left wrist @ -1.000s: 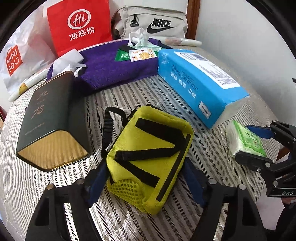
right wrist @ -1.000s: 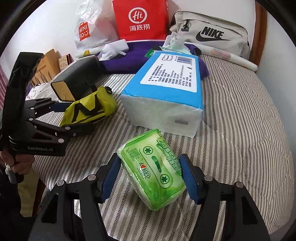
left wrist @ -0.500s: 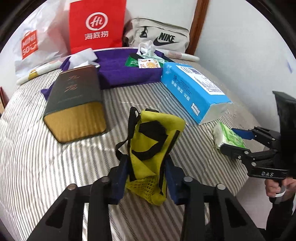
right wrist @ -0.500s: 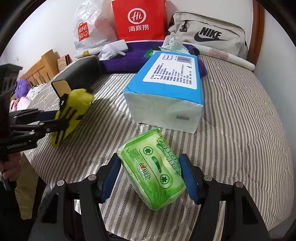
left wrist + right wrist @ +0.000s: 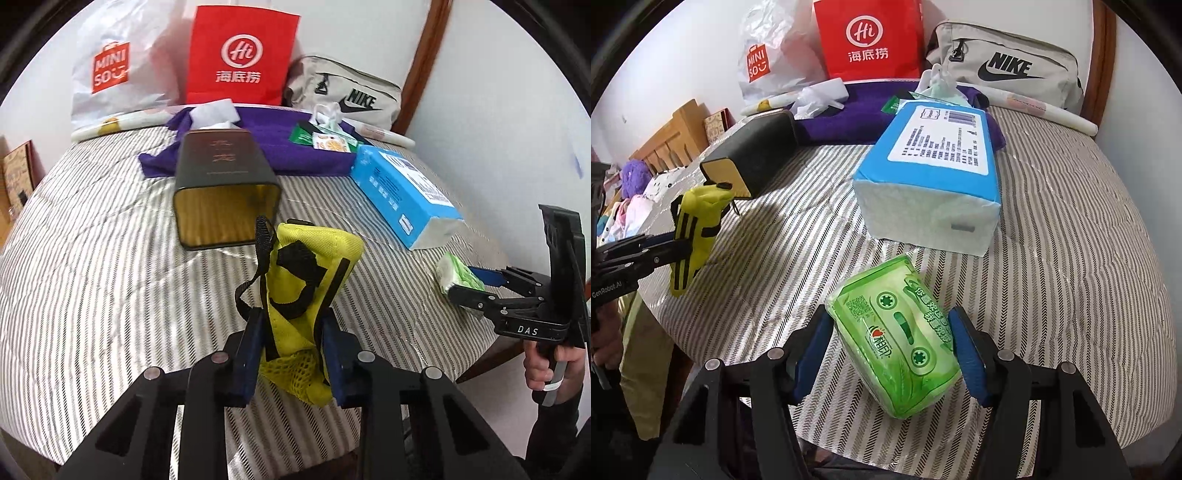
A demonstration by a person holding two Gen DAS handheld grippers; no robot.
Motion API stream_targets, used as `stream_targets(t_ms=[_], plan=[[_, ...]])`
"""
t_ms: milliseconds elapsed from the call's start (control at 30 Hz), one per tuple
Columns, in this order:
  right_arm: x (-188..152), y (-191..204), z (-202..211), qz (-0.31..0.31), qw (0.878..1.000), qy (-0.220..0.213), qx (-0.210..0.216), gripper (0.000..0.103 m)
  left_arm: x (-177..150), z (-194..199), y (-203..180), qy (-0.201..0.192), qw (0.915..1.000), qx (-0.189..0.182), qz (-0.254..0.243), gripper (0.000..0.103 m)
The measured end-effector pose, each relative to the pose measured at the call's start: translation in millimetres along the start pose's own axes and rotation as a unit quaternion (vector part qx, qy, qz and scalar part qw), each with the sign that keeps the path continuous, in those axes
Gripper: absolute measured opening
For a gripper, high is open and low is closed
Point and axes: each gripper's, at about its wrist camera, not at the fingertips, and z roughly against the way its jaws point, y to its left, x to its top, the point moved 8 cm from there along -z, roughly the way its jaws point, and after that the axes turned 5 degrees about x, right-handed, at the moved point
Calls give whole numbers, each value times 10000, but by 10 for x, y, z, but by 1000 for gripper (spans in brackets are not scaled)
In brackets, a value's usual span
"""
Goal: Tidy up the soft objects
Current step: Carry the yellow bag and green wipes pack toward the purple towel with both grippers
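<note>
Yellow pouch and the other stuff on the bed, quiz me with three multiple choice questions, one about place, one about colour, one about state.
1. What lies right behind the green tissue pack?
A. blue tissue pack
B. Nike bag
C. red bag

2. What colour are the straps on the yellow pouch?
A. white
B. black
C. red

3. How is the pouch now?
A. flat on the bed
B. clamped in the left gripper, raised
C. inside the dark box

Answers:
1 A: the blue tissue pack sits just beyond it.
2 B: black bands cross the yellow fabric.
3 B: the right wrist view shows it clear of the striped bed.
</note>
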Motion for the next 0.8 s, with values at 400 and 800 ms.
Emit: stream_targets(t_ms=[400, 800], plan=[[355, 178, 316, 189, 9991, -308, 227, 63, 209, 272, 180, -265, 9993, -4, 276, 29], [962, 194, 285, 396, 9968, -498, 489, 63, 796, 355, 368, -518, 9980, 159, 317, 29]])
